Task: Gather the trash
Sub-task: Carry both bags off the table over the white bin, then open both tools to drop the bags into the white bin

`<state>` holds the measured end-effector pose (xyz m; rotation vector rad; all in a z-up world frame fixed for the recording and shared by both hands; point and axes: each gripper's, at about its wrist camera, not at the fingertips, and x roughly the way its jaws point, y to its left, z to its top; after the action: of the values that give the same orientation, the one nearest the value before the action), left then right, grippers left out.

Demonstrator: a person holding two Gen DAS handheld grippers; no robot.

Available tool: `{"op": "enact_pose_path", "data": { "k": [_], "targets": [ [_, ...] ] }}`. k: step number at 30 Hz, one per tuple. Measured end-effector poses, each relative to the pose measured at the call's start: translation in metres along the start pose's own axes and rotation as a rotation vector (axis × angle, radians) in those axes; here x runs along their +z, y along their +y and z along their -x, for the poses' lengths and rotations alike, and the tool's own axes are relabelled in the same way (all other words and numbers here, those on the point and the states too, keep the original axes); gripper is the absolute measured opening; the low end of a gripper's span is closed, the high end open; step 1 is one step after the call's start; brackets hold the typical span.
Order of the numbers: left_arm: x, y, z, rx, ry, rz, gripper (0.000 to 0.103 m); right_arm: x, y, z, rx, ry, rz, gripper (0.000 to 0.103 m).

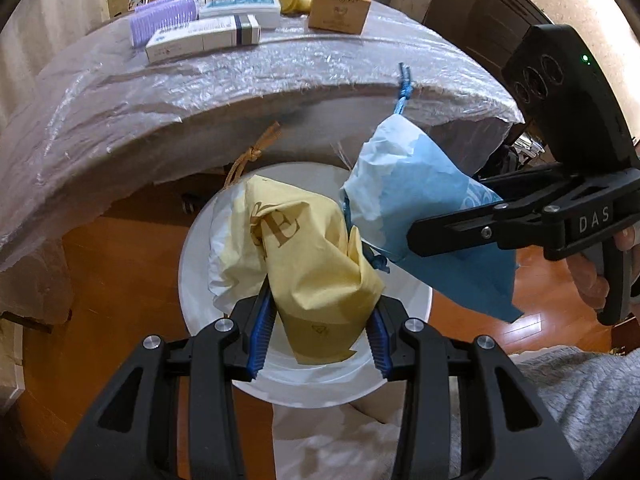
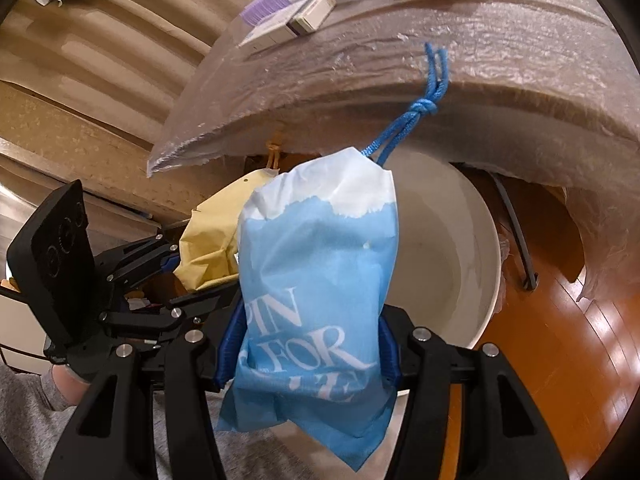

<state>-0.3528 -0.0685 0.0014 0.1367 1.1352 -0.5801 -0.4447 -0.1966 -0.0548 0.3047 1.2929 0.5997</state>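
My left gripper [image 1: 320, 336] is shut on a yellow drawstring bag [image 1: 308, 264] with a brown cord, held over the white round bin [image 1: 188, 280] on the floor. My right gripper [image 2: 308, 348] is shut on a blue and white drawstring bag [image 2: 320, 272] with a blue cord, held above the same bin [image 2: 460, 260]. In the left wrist view the blue bag [image 1: 420, 208] hangs to the right of the yellow bag, with the right gripper [image 1: 416, 236] clamped on it. In the right wrist view the yellow bag [image 2: 208, 248] and the left gripper [image 2: 176, 268] are at the left.
A table wrapped in clear plastic [image 1: 280, 80] overhangs the bin. On it lie white boxes [image 1: 204, 38], a purple comb-like item [image 1: 164, 24], a yellow cup [image 1: 292, 0] and a brown box [image 1: 340, 8]. Wooden floor [image 1: 120, 280] surrounds the bin.
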Motion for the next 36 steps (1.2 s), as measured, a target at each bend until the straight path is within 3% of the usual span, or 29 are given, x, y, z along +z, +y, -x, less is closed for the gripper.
{"op": "enact_pose_path", "data": {
  "k": [13, 24, 36],
  "targets": [
    [-0.002, 0.009, -0.031, 0.014, 0.052, 0.002, 0.042, -0.001, -0.013, -0.023, -0.033, 0.026, -0.019, 0.054],
    [-0.002, 0.007, -0.062, 0.045, 0.096, -0.006, 0.042, 0.007, -0.014, -0.046, -0.157, 0.017, 0.019, 0.054],
    [0.003, 0.010, -0.082, 0.066, 0.133, -0.014, 0.042, 0.013, -0.019, -0.063, -0.186, 0.013, 0.004, 0.054]
  ]
}}
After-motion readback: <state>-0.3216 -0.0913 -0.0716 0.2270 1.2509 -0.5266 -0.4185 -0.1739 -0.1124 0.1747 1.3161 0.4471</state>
